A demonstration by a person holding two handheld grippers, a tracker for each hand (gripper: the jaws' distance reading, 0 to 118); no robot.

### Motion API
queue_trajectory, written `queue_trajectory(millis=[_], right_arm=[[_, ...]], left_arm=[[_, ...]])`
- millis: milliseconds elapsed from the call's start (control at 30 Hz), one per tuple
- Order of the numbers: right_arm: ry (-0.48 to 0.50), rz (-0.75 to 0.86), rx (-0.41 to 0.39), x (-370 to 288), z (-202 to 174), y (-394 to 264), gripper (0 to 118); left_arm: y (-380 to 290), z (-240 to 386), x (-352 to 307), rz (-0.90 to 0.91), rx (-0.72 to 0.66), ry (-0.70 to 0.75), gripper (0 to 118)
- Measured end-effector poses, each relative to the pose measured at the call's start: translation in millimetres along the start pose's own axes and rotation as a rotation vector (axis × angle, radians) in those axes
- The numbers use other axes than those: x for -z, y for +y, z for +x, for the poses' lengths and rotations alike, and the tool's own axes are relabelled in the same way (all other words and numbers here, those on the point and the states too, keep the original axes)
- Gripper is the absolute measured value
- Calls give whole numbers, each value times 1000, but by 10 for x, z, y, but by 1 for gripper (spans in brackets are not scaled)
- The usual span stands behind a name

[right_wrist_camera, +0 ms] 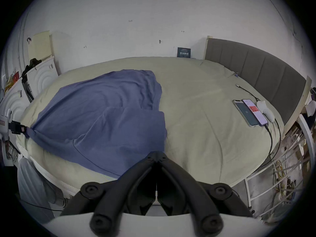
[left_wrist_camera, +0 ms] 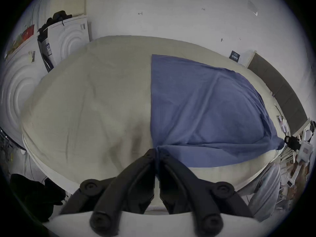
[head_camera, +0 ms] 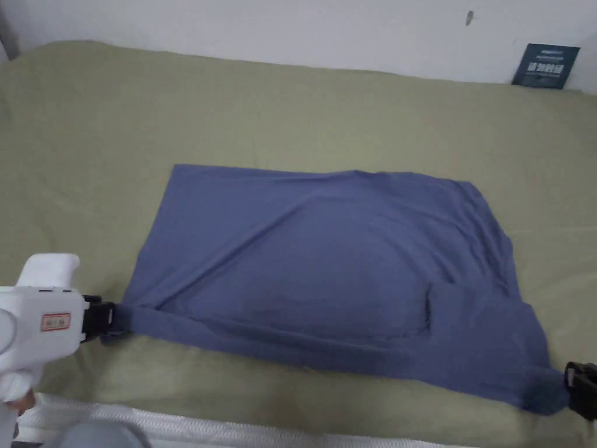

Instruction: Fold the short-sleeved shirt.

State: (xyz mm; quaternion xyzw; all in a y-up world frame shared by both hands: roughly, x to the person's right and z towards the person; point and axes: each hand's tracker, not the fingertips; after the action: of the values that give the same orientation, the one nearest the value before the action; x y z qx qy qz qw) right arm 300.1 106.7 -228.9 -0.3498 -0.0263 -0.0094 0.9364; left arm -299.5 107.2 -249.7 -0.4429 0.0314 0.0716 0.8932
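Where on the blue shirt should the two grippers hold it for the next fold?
The two near corners, from the bed's near edge. The left gripper and right gripper pinch them already, so the shirt's near hem is taut between them and its far edge lies flat.

Pretty clearly a bedroom in someone's home: there's a big bed with an olive-green sheet and a grey padded headboard up against a plain white wall. Two phones lie charging on the mattress, and white appliances, maybe washers, stand at the foot end with stuff piled on top
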Motion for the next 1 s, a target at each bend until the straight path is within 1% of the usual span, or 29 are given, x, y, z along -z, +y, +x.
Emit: queue_trajectory(millis=[67,100,133,167,200,233,267,300,333,367,400,433,500,600,667,733,833,867,933,1000], right_arm=[[10,-9,-3,41,29,20,0],[13,-12,-4,58,32,26,10],[15,-17,-11,70,13,28,37],[34,-47,-15,110,-7,28,81],[58,-101,-18,170,-7,25,118],[103,-140,-49,190,-11,4,111],[94,-100,-60,169,-35,-6,103],[53,-117,-67,192,-46,-20,88],[41,-137,-84,220,-43,-27,67],[40,-118,-77,238,-25,-43,39],[37,-115,-75,274,-53,-64,9],[40,-129,-69,311,-63,-66,5],[69,-150,-48,307,-22,-7,3],[61,-79,-69,198,-63,231,3],[57,-25,-71,151,-99,480,4],[63,-8,-68,192,-146,741,3],[53,34,-100,373,-228,1125,4],[47,38,-98,462,-262,1248,4],[61,20,-95,707,-268,1459,4],[42,2,-120,960,-310,1602,3]], left_arm=[[-11,-1,-15,0,4,6,4],[-23,12,-19,4,4,6,4],[-27,24,-19,4,9,13,4],[-23,28,-11,5,11,14,4],[-22,33,-5,4,13,17,4],[-26,39,1,2,10,16,4],[-26,40,2,3,14,21,4],[-23,38,6,3,11,25,4],[-19,33,9,1,8,25,4],[-12,24,11,5,9,27,4],[-10,19,11,8,7,29,4],[0,18,8,8,6,31,4],[21,4,-15,18,6,34,4],[125,-11,-80,45,7,27,4],[275,-12,-96,58,7,30,4],[478,0,-68,73,5,25,4],[800,64,30,97,7,34,4],[920,88,89,101,12,39,4],[1136,116,244,100,25,55,4],[1326,140,444,86,27,66,4]])
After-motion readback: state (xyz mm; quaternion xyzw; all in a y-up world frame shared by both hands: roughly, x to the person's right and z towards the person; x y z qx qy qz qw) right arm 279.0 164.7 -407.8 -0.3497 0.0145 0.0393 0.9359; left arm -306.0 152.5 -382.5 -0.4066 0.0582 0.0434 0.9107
